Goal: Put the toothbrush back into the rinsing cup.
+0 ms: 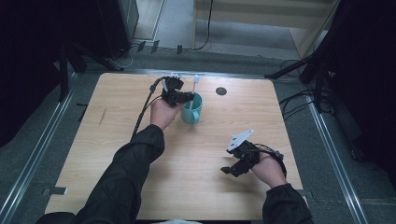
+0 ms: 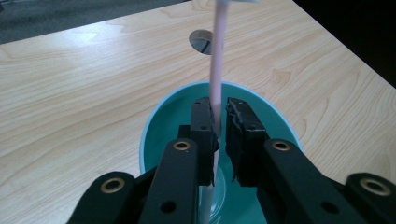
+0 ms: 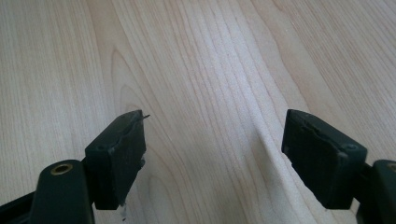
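A teal mug (image 1: 192, 112) stands on the wooden table (image 1: 116, 140) toward its far middle. A thin pale pink handle with a white head (image 1: 196, 80) stands in it, leaning on the rim. My left gripper (image 1: 187, 97) hovers over the mug's mouth. In the left gripper view the pink handle (image 2: 215, 70) runs between the jaws above the mug (image 2: 154, 126). It rests against the left pad, and a narrow gap shows at the right pad, so my left gripper (image 2: 219, 116) is open. My right gripper (image 1: 228, 170) is near the table's front right, open over bare wood, and my right gripper (image 3: 212, 149) holds nothing.
A round dark grommet hole (image 1: 221, 91) lies in the table behind and to the right of the mug, the same hole (image 2: 201, 41) being just past the mug in the left gripper view. The left gripper's cable (image 1: 142, 112) trails along the forearm. Dark stands flank the table.
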`<act>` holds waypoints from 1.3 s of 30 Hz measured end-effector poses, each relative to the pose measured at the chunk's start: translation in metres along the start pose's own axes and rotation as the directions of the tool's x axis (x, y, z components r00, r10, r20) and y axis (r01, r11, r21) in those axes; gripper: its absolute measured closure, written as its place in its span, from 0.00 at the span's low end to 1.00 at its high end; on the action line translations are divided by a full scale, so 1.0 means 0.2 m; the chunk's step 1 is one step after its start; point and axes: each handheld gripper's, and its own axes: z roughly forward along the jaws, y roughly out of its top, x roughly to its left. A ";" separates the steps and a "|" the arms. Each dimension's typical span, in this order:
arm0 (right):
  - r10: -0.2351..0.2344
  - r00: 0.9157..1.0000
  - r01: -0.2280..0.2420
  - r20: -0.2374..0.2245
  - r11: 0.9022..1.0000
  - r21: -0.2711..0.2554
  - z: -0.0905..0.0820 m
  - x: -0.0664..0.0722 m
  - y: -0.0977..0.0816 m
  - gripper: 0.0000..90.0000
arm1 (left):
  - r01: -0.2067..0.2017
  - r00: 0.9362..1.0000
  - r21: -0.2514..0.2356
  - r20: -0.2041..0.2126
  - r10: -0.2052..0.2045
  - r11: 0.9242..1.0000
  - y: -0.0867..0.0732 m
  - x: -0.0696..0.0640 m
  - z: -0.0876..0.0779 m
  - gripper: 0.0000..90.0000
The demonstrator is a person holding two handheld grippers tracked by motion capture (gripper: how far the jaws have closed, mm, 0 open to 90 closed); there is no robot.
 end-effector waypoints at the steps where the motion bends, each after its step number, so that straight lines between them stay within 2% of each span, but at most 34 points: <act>1: 0.000 1.000 0.000 0.000 1.000 0.000 0.00 0.00 0.00 0.24 | -0.001 1.000 -0.001 -0.001 0.001 1.000 0.00 0.00 0.00 0.88; 12: 0.000 1.000 0.000 0.002 1.000 -0.001 0.00 0.00 -0.01 0.24 | 0.007 1.000 0.007 0.023 -0.007 1.000 0.03 -0.01 -0.10 0.80; 19: 0.001 1.000 -0.001 0.007 1.000 0.001 0.00 0.00 -0.01 0.24 | -0.026 0.999 0.058 0.035 0.024 0.998 0.02 -0.01 -0.21 0.73; 26: 0.001 1.000 -0.001 0.007 1.000 0.009 0.00 0.00 0.00 0.24 | -0.044 0.998 0.074 0.052 0.040 0.996 -0.04 -0.02 -0.31 0.65; 29: 0.005 1.000 -0.005 0.012 1.000 0.011 0.00 0.00 0.00 0.24 | -0.055 0.998 0.077 0.039 0.052 0.996 -0.07 -0.02 -0.35 0.62; 33: 0.003 1.000 -0.003 0.003 1.000 0.012 0.01 0.00 0.01 0.24 | -0.027 0.999 0.062 0.046 0.024 0.998 -0.11 0.00 -0.42 0.61; 39: -0.006 1.000 0.006 0.005 1.000 0.015 0.01 0.00 0.01 0.24 | -0.033 0.998 0.070 0.048 0.029 0.997 -0.19 0.02 -0.50 0.58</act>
